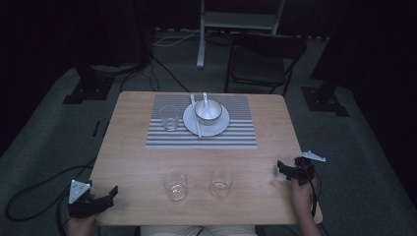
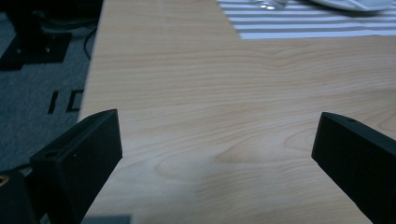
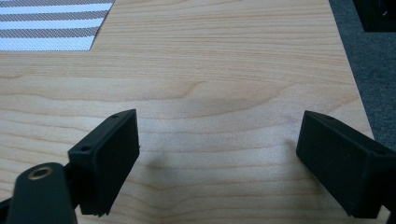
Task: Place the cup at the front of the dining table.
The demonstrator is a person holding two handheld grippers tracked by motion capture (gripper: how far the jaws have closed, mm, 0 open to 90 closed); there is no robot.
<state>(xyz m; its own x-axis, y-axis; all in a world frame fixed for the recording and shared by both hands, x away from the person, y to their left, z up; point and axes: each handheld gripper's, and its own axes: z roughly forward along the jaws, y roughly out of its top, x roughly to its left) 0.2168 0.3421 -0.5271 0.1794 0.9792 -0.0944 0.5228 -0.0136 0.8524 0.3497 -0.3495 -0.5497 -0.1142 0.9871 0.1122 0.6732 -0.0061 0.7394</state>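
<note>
While both rest low at the table's near corners, left gripper and right gripper gape empty

We've got two chunky matte-black grippers, left and right, each with blocky screw-holed jaws, a grey triangular top plate and black trailing cables.

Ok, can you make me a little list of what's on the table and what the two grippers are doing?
table: wooden table
mat: striped placemat at the far side
on mat: glass, plate with bowl
near edge: two glasses, left glass and right glass, apart
left gripper: open, holding nothing, at the near left corner
right gripper: open, holding nothing, by the right edge
</note>
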